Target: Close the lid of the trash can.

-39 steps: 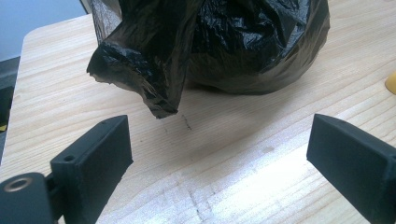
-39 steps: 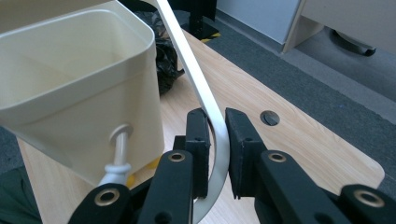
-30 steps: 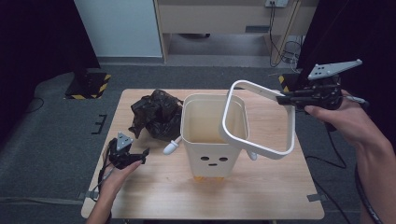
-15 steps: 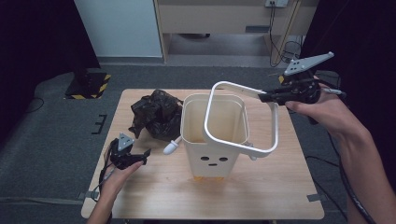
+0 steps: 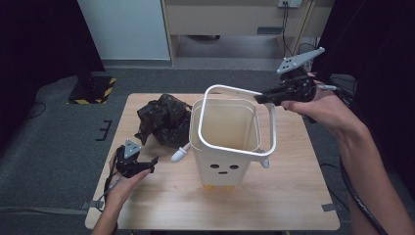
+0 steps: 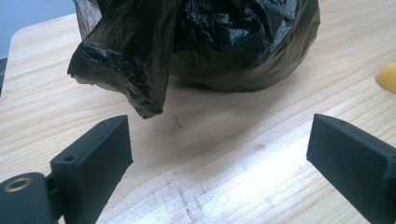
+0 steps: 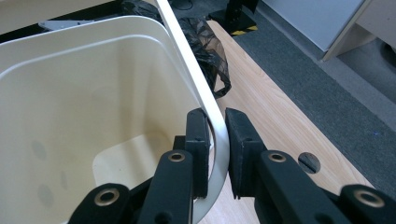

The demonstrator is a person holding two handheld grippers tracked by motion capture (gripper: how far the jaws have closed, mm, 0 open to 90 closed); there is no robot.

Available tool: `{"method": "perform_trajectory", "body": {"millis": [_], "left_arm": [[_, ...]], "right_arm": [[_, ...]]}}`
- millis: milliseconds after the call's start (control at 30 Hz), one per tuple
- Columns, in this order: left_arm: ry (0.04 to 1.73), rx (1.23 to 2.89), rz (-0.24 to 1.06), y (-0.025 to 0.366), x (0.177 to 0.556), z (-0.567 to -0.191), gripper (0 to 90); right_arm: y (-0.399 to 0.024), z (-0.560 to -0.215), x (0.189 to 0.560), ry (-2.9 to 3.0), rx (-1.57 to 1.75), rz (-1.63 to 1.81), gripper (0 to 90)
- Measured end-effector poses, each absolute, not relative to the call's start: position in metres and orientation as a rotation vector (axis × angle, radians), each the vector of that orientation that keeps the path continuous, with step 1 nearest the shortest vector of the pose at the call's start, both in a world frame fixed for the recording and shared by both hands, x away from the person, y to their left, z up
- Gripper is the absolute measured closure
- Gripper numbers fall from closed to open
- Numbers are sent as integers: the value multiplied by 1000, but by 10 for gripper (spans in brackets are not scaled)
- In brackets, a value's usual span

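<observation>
One cream bin point(image 5: 226, 147) stands mid-table point(image 5: 293, 196), one black bag point(image 5: 165, 119) just left of it; my right gripper point(image 5: 262, 98) pinches its one white ring point(image 5: 271, 127) tilted over its mouth, my left gripper point(image 5: 147, 164) gapes empty left of it.

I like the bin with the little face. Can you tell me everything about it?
The bin is cream plastic, tall, squarish and empty, with two dots and a small mouth on its front. It stands upright on the wooden table, beside a black bag. Its white ring is tilted up, clamped at the top by the right gripper.
</observation>
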State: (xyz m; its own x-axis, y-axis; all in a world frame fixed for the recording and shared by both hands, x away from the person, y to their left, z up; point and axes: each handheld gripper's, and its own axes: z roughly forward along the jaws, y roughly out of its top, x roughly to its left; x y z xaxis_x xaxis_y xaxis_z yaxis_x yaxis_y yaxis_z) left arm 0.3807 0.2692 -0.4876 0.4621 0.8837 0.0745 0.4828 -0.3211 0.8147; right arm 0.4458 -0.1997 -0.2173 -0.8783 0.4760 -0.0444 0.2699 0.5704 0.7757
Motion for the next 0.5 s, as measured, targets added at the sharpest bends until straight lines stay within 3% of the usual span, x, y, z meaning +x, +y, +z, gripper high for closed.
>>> {"method": "perform_trajectory", "body": {"millis": [500], "left_arm": [[1140,1963,681,270,381,-487,58]], "right_arm": [[-172,-217,460,2625,548,1149,804]]}}
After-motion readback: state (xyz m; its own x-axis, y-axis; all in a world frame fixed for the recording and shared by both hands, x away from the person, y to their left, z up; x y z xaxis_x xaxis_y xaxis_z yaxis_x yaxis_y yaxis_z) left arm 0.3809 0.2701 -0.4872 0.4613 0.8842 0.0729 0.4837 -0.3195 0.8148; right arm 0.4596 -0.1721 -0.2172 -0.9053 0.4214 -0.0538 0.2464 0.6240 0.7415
